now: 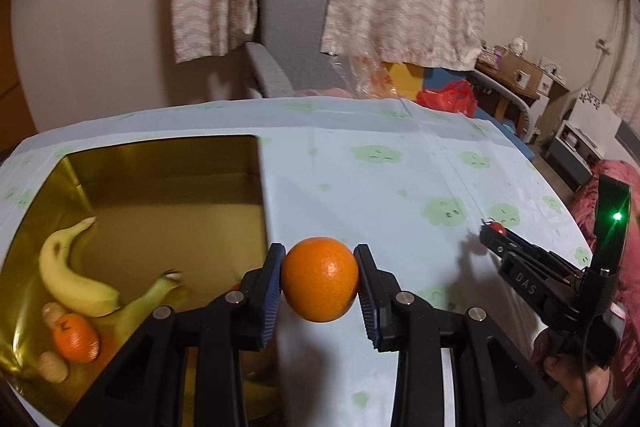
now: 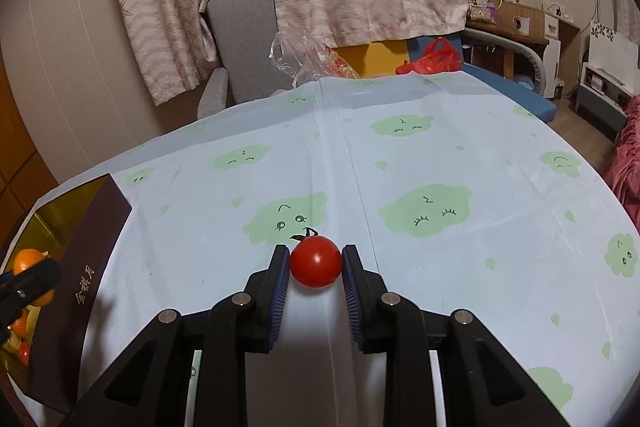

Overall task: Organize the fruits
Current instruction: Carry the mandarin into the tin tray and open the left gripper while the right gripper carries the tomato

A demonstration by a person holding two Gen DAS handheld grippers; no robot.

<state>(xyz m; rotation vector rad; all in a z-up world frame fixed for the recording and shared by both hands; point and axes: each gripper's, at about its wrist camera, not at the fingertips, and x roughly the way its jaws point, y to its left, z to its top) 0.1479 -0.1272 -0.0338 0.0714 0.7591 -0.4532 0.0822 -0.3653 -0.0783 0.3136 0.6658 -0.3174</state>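
Note:
My left gripper [image 1: 319, 277] is shut on an orange [image 1: 320, 279], held just right of the gold-lined box [image 1: 160, 187] and above the table. Inside the box lie a yellow banana [image 1: 72, 275], a greener banana [image 1: 148, 303], a small orange [image 1: 76, 338] and pale small fruits [image 1: 52, 367]. My right gripper [image 2: 315, 265] is shut on a small red tomato [image 2: 315, 262] with a dark stem, low over the tablecloth. The same right gripper [image 1: 494, 233] shows at the right of the left wrist view, tomato at its tip. The orange [image 2: 28, 261] appears at the far left of the right wrist view.
A pale blue tablecloth [image 2: 400, 167] with green cloud faces covers the table. The box's dark outer wall [image 2: 76, 287] carries gold characters. Behind the table stand a grey chair [image 2: 244, 39], hanging garments, a clear plastic bag [image 2: 304, 55] and a red bag [image 2: 432, 61]. A hand [image 1: 568, 375] holds the right gripper.

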